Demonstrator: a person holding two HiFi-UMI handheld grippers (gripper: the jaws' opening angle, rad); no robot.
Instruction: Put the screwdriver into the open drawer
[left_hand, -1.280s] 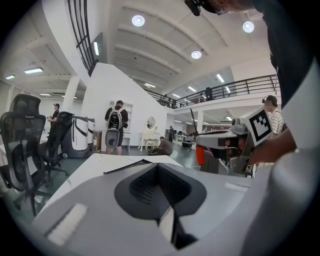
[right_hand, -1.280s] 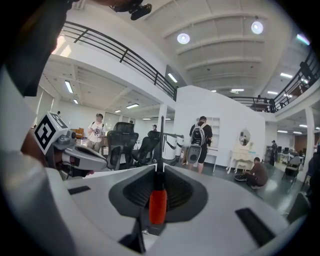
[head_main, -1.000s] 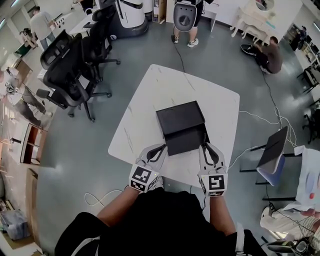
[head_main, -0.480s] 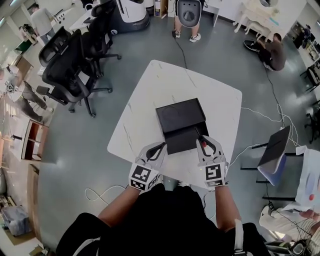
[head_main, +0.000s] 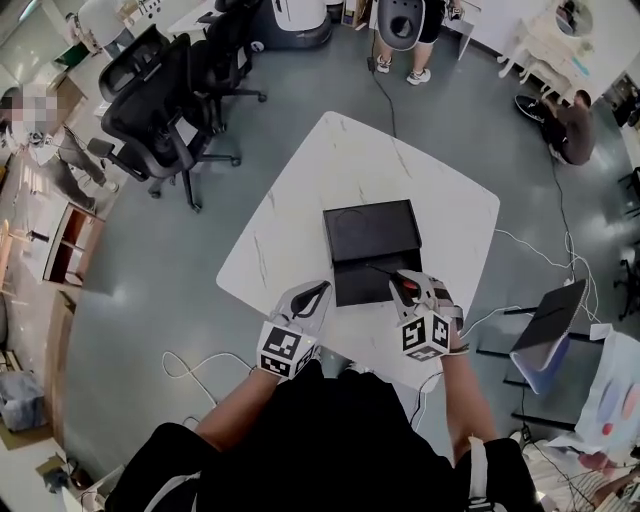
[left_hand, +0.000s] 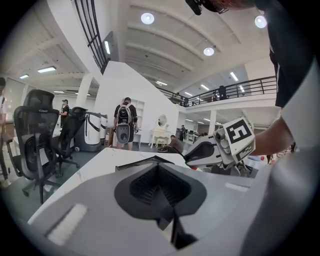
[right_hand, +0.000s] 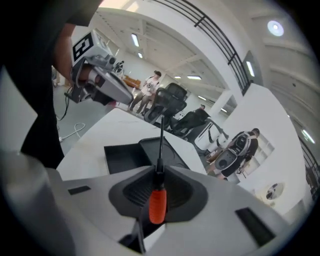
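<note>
Right hand-held gripper (head_main: 407, 287) grasping screwdriver (right_hand: 157, 200) by its handle, shaft aimed into open drawer (head_main: 358, 286) for drop-in; left hand-held gripper (head_main: 313, 298) clenched, empty.

I look into a large hall with a smooth grey floor (head_main: 150, 290). A white table (head_main: 300, 220) with a marble pattern stands in the middle, and black office chairs (head_main: 165, 110) stand near its far left side. Above, round ceiling lamps (left_hand: 147, 18) shine brightly. A balcony with dark railing (left_hand: 250, 86) runs past the white wall (left_hand: 125, 85).
</note>
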